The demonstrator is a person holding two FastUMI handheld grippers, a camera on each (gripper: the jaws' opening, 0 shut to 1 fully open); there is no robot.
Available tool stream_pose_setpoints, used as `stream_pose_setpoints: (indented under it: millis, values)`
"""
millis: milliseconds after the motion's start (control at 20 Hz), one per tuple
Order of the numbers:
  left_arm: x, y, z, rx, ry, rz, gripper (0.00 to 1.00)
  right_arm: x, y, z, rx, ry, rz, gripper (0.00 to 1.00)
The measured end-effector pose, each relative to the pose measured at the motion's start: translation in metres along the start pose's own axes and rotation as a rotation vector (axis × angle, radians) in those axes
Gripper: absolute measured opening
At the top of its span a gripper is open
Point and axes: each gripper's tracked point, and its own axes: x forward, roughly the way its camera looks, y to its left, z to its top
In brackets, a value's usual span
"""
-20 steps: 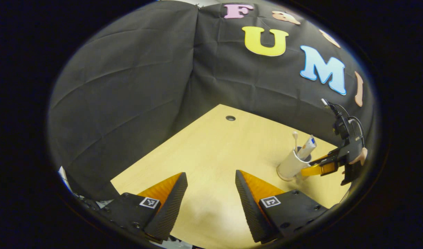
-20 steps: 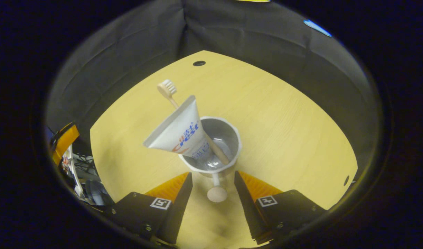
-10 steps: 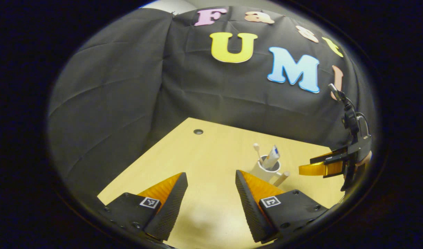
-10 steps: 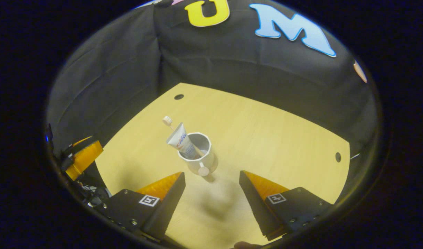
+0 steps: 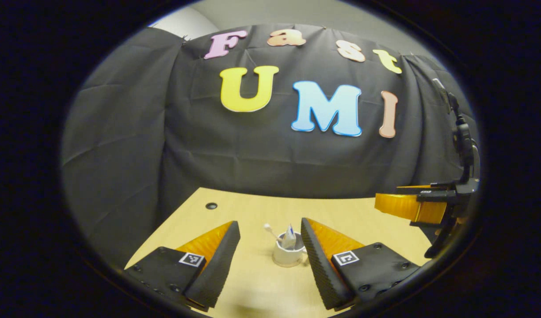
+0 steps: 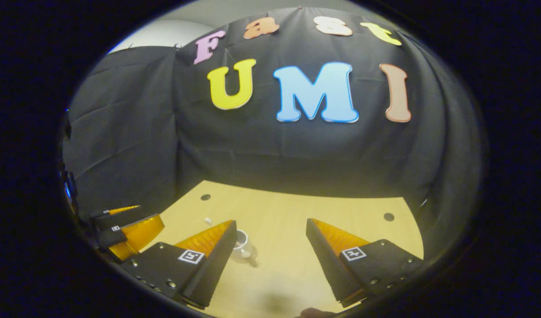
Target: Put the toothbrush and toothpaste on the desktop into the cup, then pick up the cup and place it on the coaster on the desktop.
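Your left hand-held gripper [image 5: 270, 258] hangs above the desk [image 5: 253, 287] with its jaws wide apart and nothing between them. Framed in that gap, farther out on the desk, stands the cup [image 5: 288, 254], upright and well clear of both fingers. The toothbrush [image 5: 270, 231] leans out of the cup toward the left with its head up, and the toothpaste [image 5: 289, 240] stands in the cup beside it. Whether a coaster lies under the cup cannot be told from here.

At the right edge of the left gripper view your right hand-held gripper [image 5: 405, 204] hovers higher than the cup and well apart from it.

In the right gripper view, your right hand-held gripper [image 6: 270, 258] is also spread wide and holds nothing. The cup [image 6: 244, 251] sits just past its left finger [image 6: 208, 260], partly hidden behind it, off to the left of the gap rather than inside it. A pale toothbrush head [image 6: 207, 220] shows above that finger. Your left hand-held gripper [image 6: 129, 227] shows at the left edge. Beyond the cup, a round hole [image 6: 389, 217] marks the desk's far side.
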Motion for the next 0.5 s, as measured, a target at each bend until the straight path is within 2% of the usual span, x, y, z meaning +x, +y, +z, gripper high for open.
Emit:
stream_pose_setpoints:
  millis: [150,250,400,500]
  values:
    - [-0.011,-0.013,0.046,-0.008,-0.113,-0.009,0.93,-0.022,0.0,0.023,-0.042,-0.106,-0.034,0.94]
    - [-0.021,-0.019,0.07,0.016,-0.173,-0.002,0.92,-0.042,0.001,0.04,-0.079,-0.172,-0.066,0.96]
    - [-0.039,-0.021,0.087,0.044,-0.224,0.02,0.92,-0.063,0.004,0.054,-0.087,-0.264,-0.096,0.96]
    - [-0.052,-0.027,0.096,0.034,-0.257,0.026,0.91,-0.062,0.006,0.062,-0.087,-0.311,-0.079,0.96]
